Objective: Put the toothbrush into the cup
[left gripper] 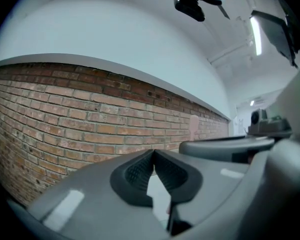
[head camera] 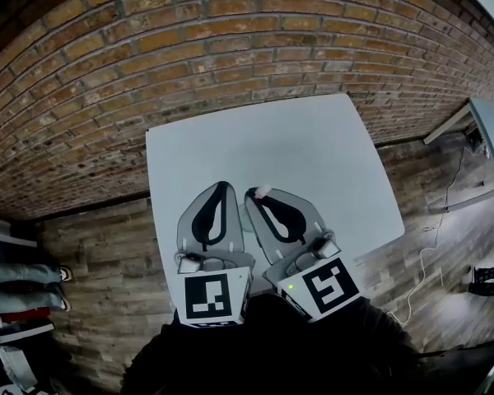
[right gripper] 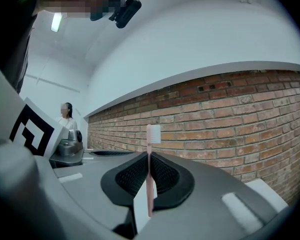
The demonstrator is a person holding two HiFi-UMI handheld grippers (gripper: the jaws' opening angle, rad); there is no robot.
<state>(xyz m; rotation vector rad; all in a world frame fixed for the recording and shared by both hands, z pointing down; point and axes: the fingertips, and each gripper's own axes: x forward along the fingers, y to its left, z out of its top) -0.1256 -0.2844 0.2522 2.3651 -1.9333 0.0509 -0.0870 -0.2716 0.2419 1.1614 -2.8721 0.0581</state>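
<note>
Your right gripper [right gripper: 149, 155] is pinching the toothbrush [right gripper: 150, 181]: the dark ribbed pads [right gripper: 165, 174] close on its thin pink handle, one from each side. The brush stands upright in the grip. Its head with the white bristles rises clear above the jaw tips, and the lower end of the handle hangs down behind the pads. From the head view only a small pink tip of the toothbrush [head camera: 263, 192] shows at the front of the right gripper [head camera: 255, 194].

Your left gripper [left gripper: 154, 152] has its jaws pressed together at the tips, and only a pale surface shows through the narrow gap behind them. In its own view the toothbrush [left gripper: 194, 126] appears off to the right as a blurred pink stick above the other gripper's grey body.

In the head view the left gripper [head camera: 224, 185] sits just beside the right one, both pointing away from you, over the near part of the white table [head camera: 313, 151]. Whether the two grey bodies touch I cannot tell. Each carries its marker cube at the back, the left cube [head camera: 210, 297] and the right cube [head camera: 329, 286], close to your dark sleeves.

Beyond the table's far edge runs a red brick wall [head camera: 189, 56], and wood-look flooring [head camera: 90, 278] lies to both sides. A thin white cable [head camera: 428, 253] trails across the floor on the right. In the right gripper view a person [right gripper: 66, 118] stands far off at the left, beside the wall
</note>
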